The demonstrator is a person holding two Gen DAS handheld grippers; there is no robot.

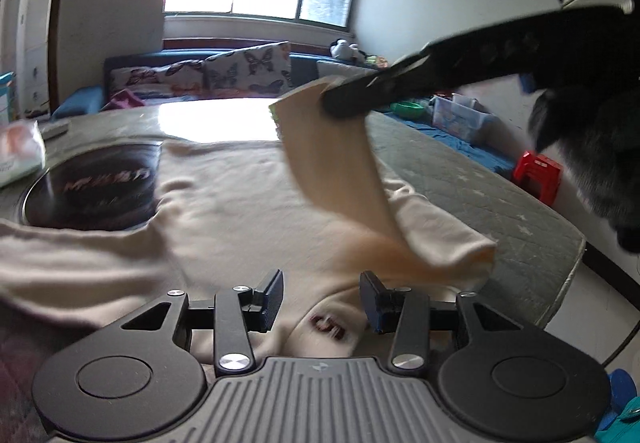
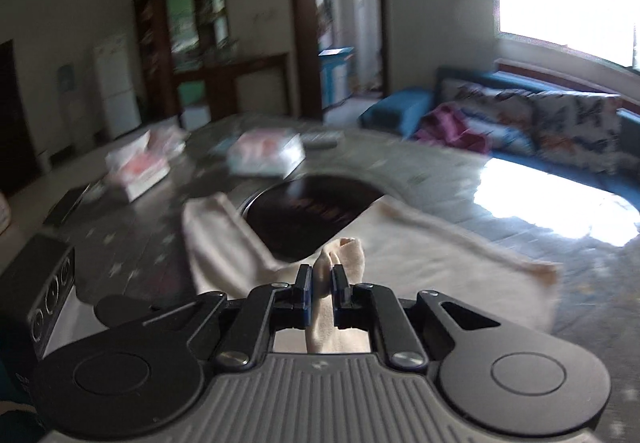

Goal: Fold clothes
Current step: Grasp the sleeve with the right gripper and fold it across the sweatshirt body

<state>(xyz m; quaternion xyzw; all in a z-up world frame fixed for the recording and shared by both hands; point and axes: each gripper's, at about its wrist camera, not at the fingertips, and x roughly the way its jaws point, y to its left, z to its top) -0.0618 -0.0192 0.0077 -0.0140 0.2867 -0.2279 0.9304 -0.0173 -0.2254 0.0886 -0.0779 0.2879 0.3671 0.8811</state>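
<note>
A cream sweatshirt [image 1: 240, 195] lies spread on the grey quilted tabletop [image 1: 460, 179], its right side near the tabletop's rounded edge. The right gripper [image 2: 322, 293], reaching in from the right and raised above the cloth, is clamped on a lifted sleeve [image 1: 336, 155]. The left gripper [image 1: 322, 299] hovers low over the collar, jaws parted and holding nothing.

Right wrist view motion-blurred: packets [image 2: 264, 153] on desk [image 2: 132, 243] unreadable, shelf [image 2: 196, 23] contents indistinct. Left wrist view: dark disc [image 1: 96, 187] lettering smeared, partly under cream garment [image 1: 240, 211]; garment's red print [image 1: 329, 325] half hidden, left sleeve cut off.
</note>
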